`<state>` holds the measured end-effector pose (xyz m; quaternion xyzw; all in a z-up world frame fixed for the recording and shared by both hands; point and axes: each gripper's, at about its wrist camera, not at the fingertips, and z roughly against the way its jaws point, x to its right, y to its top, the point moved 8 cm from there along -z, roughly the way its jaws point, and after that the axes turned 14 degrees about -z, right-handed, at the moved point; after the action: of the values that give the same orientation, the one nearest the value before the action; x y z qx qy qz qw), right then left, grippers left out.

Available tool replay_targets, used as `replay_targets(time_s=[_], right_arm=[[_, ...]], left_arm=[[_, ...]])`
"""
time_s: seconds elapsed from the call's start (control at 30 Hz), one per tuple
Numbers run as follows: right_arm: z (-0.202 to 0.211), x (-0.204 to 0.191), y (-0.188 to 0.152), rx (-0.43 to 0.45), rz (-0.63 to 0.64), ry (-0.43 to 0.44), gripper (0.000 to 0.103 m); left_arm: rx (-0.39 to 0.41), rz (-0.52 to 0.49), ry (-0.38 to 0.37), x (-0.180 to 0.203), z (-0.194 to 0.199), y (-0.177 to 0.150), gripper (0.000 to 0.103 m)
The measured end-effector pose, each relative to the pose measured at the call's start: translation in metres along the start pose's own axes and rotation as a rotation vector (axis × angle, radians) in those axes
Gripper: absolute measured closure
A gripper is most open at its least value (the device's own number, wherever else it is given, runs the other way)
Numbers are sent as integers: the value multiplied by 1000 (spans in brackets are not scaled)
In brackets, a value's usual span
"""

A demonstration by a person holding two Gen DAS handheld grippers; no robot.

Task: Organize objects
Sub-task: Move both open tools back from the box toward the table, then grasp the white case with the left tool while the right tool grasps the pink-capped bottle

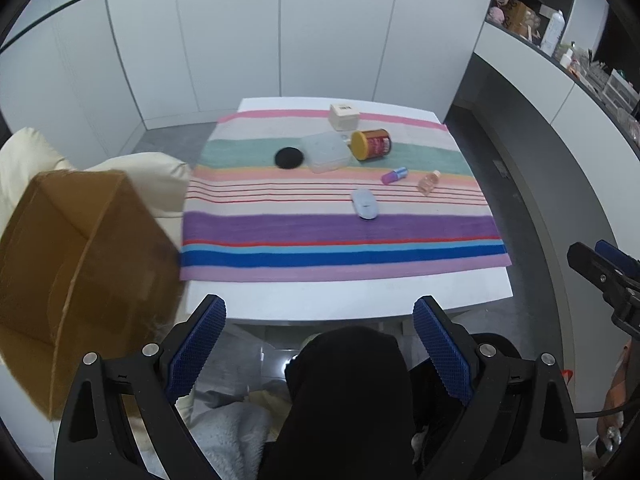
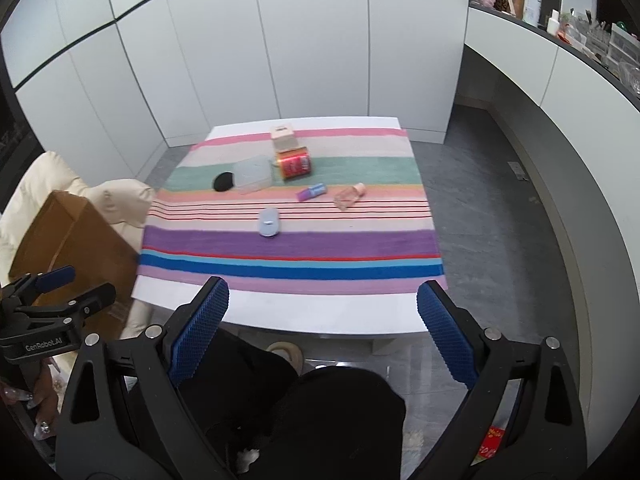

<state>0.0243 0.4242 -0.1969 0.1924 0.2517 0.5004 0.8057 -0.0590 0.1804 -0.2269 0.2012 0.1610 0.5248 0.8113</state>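
Note:
A striped cloth (image 1: 320, 232) (image 2: 288, 240) covers a white table (image 1: 320, 300). On it lie a black round pad (image 1: 289, 157) (image 2: 223, 181), a clear plastic box (image 1: 325, 151) (image 2: 253, 173), a red can with a yellow lid on its side (image 1: 371, 144) (image 2: 294, 164), a beige cube box (image 1: 344, 116) (image 2: 285, 137), a purple tube (image 1: 394, 175) (image 2: 312, 192), a pink bottle (image 1: 429, 182) (image 2: 350, 196) and a pale blue mouse (image 1: 364, 204) (image 2: 269, 222). My left gripper (image 1: 320, 312) and right gripper (image 2: 322, 300) are open and empty, held before the table's near edge.
An open cardboard box (image 1: 80, 260) (image 2: 76, 240) stands left of the table against a cream cushion (image 1: 140, 172). A curved counter (image 1: 560, 80) with clutter runs along the right. White cabinet doors (image 2: 280, 40) stand behind. My dark-clothed knees (image 1: 348, 392) sit below the grippers.

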Motion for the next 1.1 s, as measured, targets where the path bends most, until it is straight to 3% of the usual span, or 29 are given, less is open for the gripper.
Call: replay_targets(time_s=[0.17,0.43,0.6,0.9,1.1], right_arm=[[-34,14,10,-17,-4,-8,6],[-122,22,34,-54,51,-14,6],[-189,28,54,-95,51,-6,6],[-294,23,70,-106,190,42,6],[-332,26,74,-94,300,47,6]], left_arm=[[-20,-15,-4,9,-33,20,7],[-60,-21,-2,15,-102,56,7],[-110,34,-100,25,-153,77,7],[-186,81,-87,32,-245,99,7],[-230,36,-38,40,-287,105,7]])
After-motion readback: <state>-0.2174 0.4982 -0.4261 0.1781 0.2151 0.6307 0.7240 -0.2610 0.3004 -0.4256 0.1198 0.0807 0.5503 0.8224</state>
